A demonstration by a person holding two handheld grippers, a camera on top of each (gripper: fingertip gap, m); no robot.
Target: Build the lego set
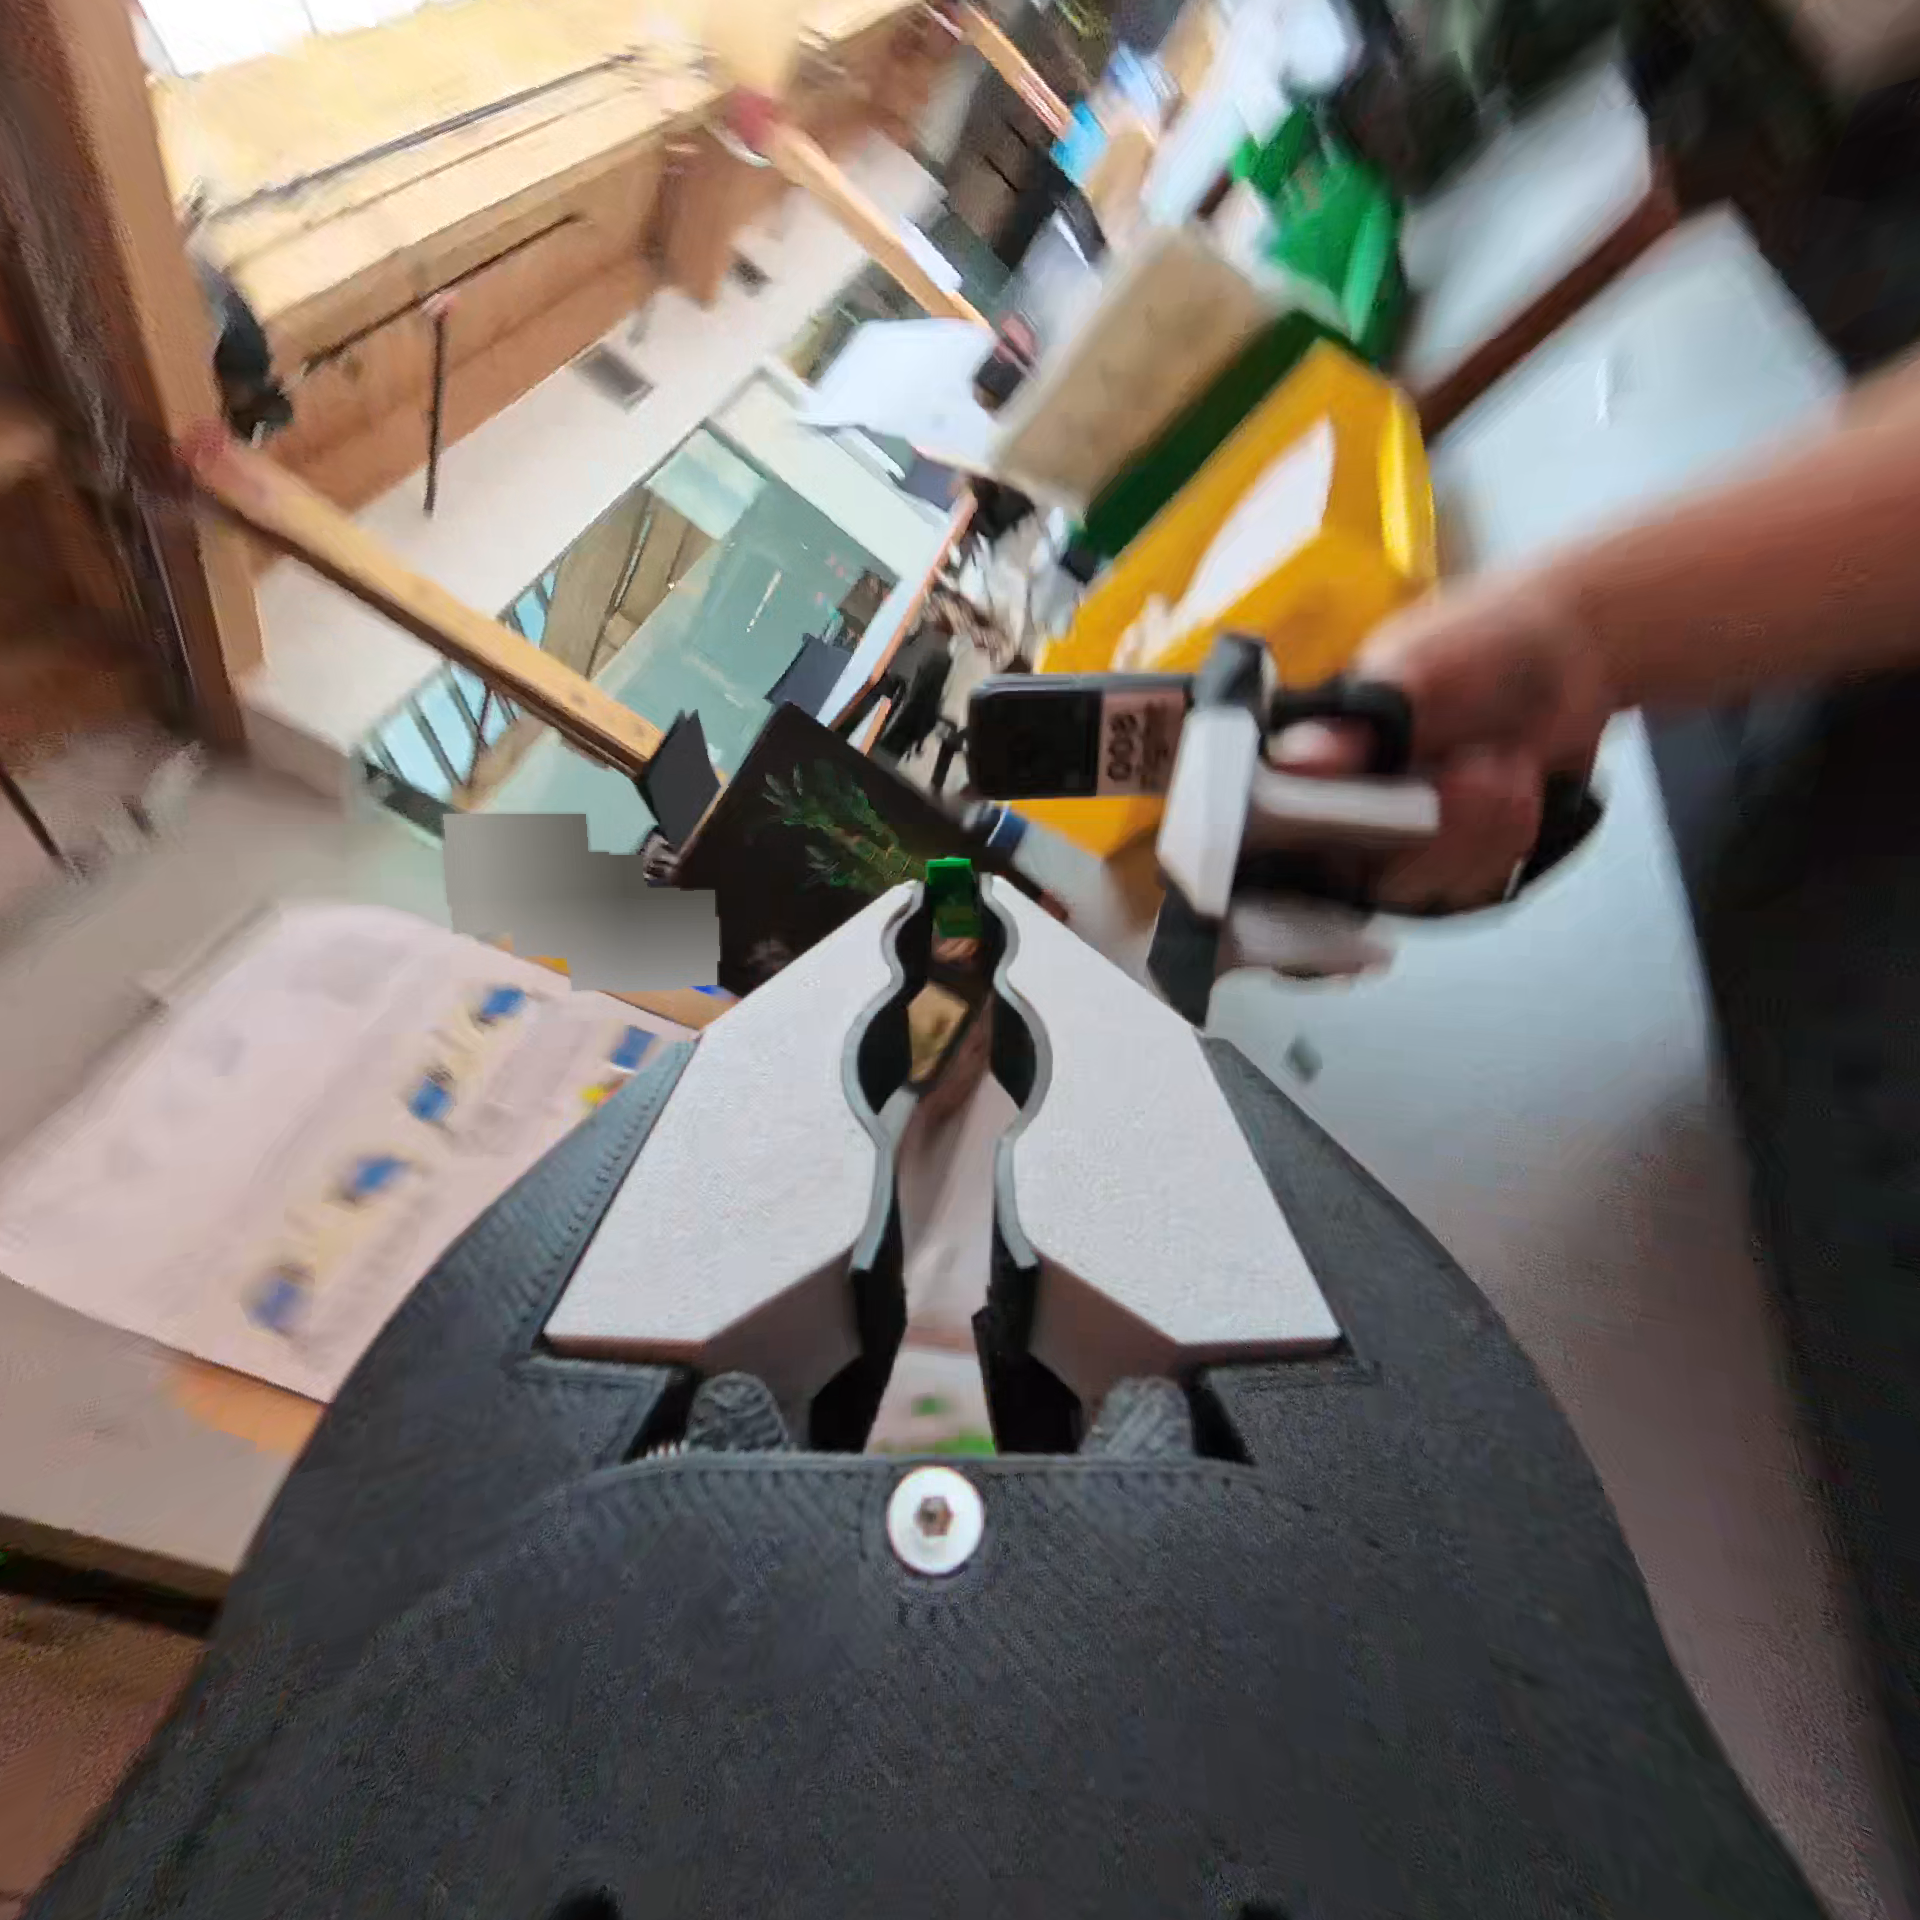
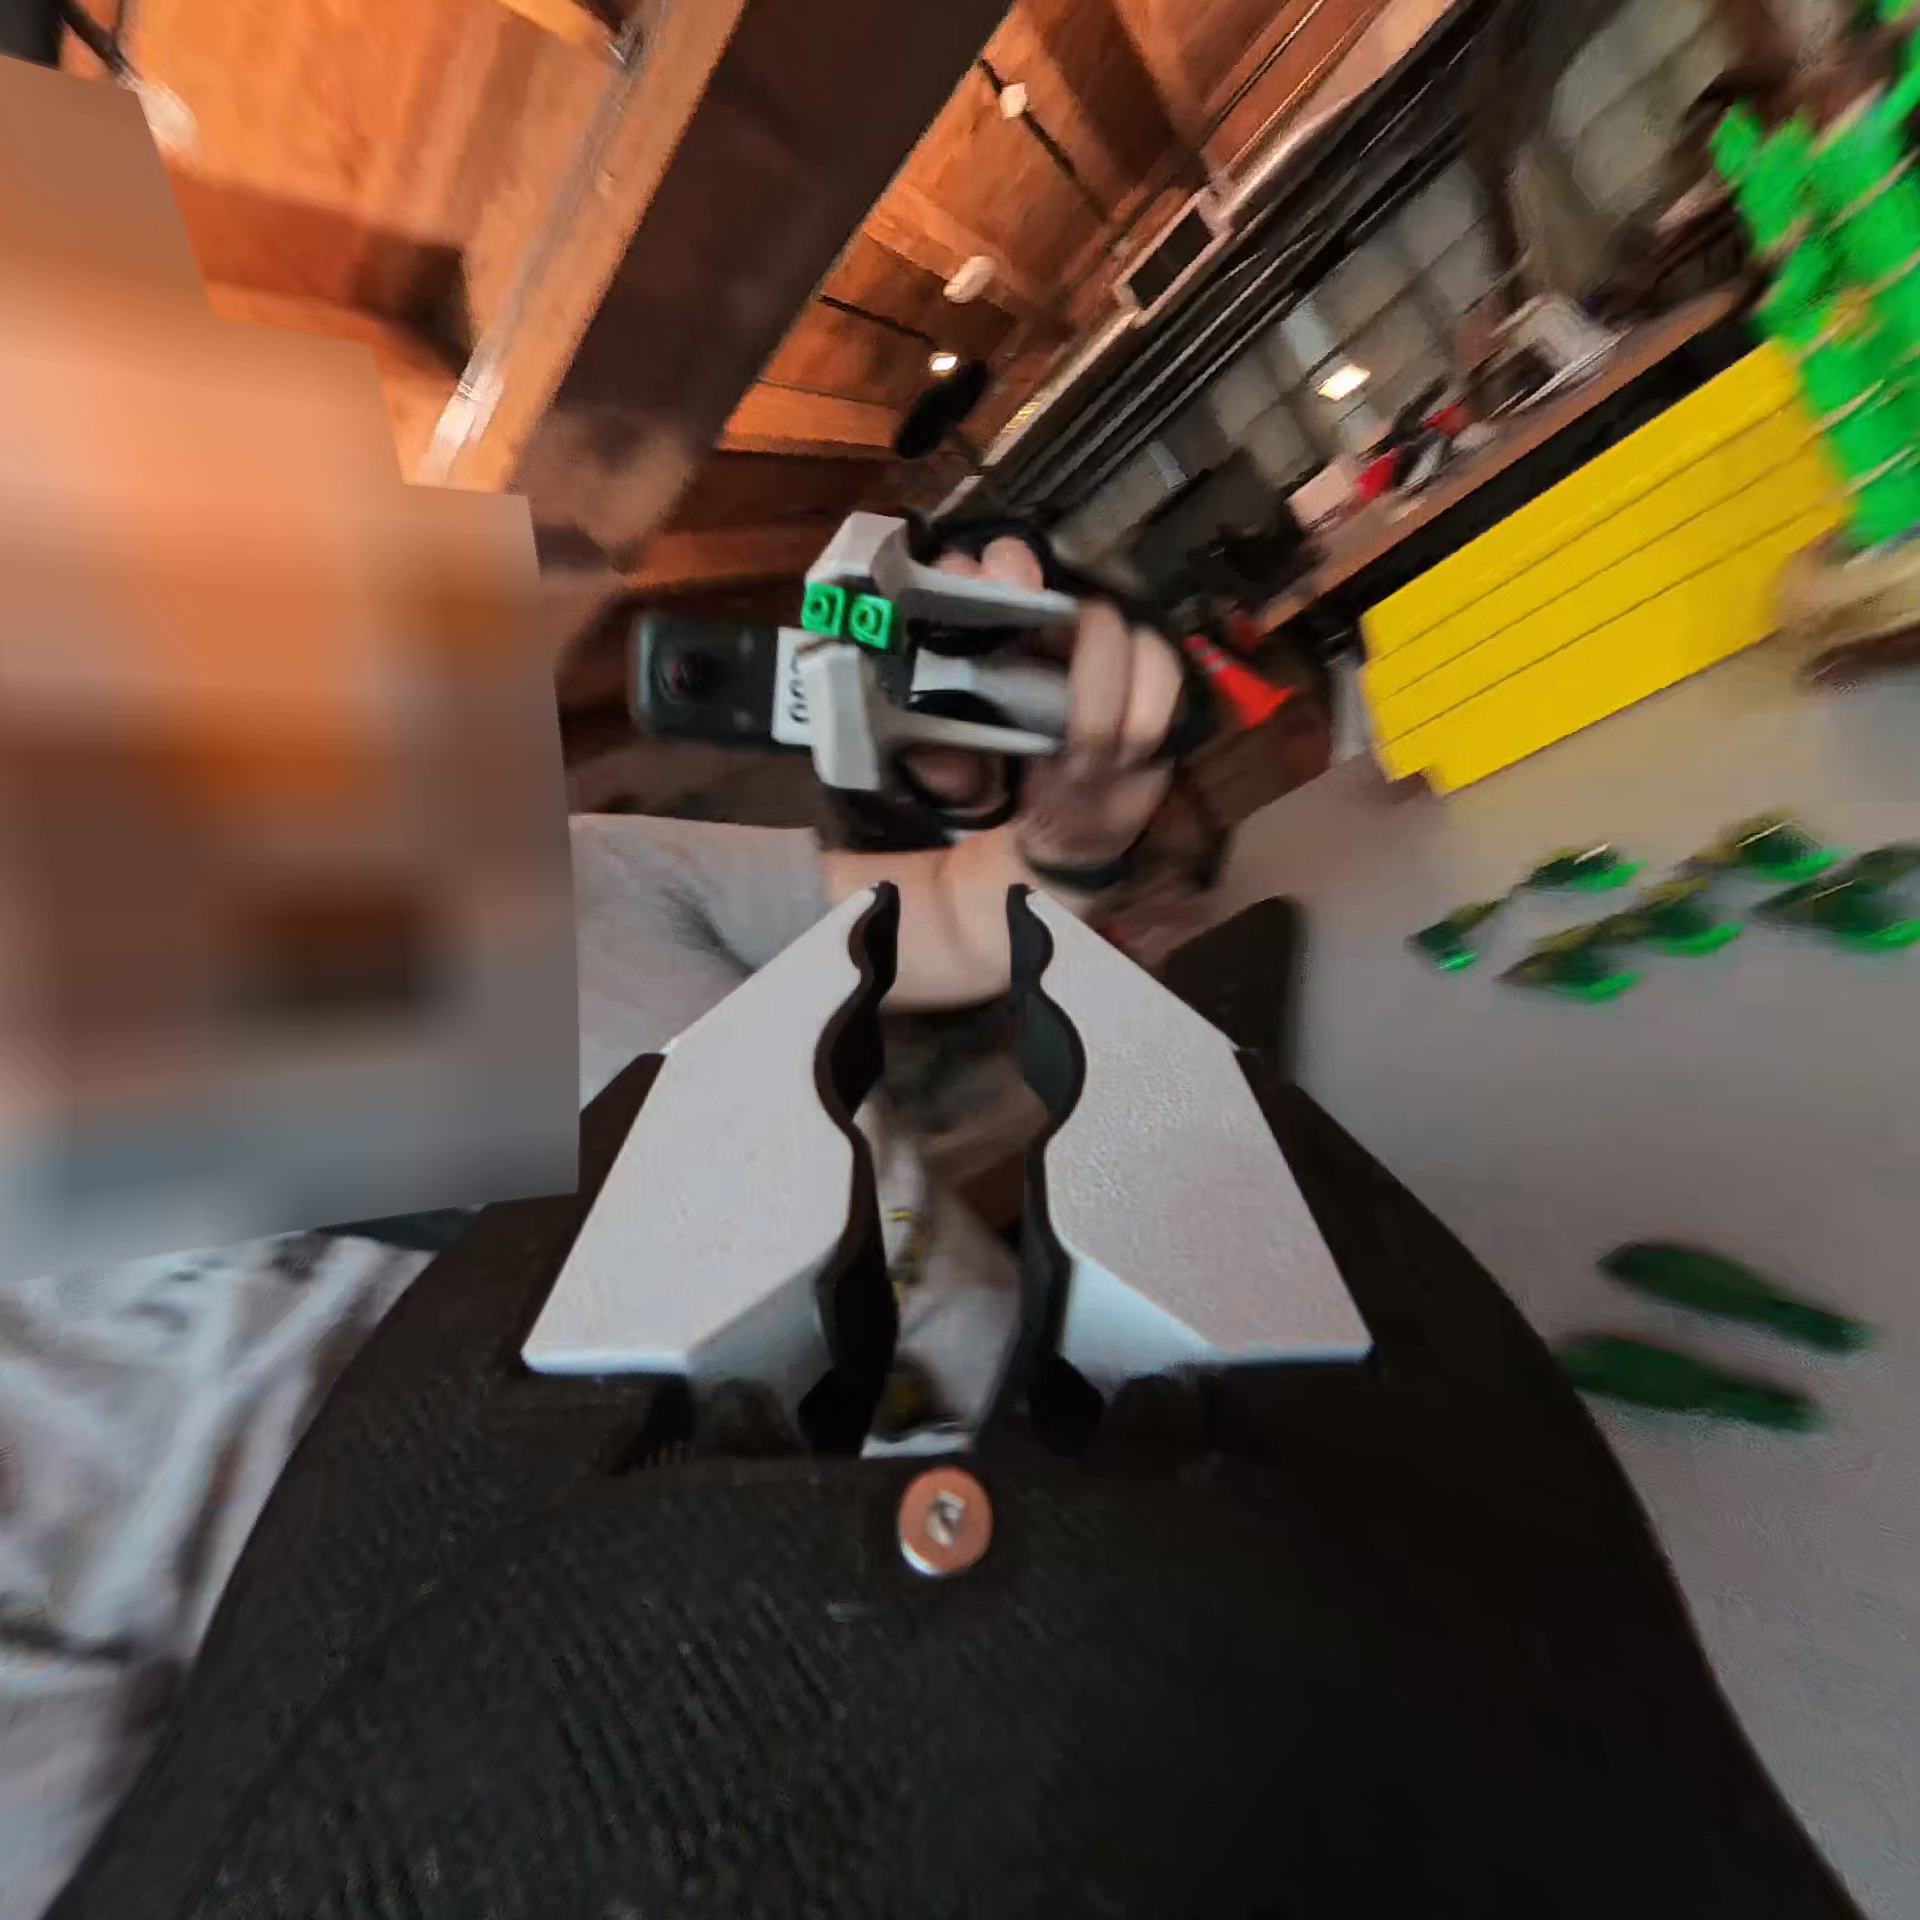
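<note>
My left gripper (image 1: 951, 899) is shut on a small green lego piece (image 1: 953, 896), held at the fingertips and lifted off the table. The same piece shows end-on in the right wrist view (image 2: 852, 616), clamped in the left gripper there. My right gripper (image 2: 951, 904) is open and empty, raised and pointing at the left one; it also shows in the left wrist view (image 1: 1195, 769), held by a hand. Several loose green pieces (image 2: 1621, 925) lie on the grey table (image 2: 1455, 1091) to the right. A built green model (image 2: 1839, 270) stands at the far right, blurred.
A yellow box (image 1: 1278, 582) sits on the table beyond the grippers, also in the right wrist view (image 2: 1600, 582). An open instruction booklet (image 1: 312, 1122) lies at left. A dark box with a plant picture (image 1: 831, 831) stands behind my left fingertips. A person's torso is close behind. There is about 5 cm between the tips of the two grippers.
</note>
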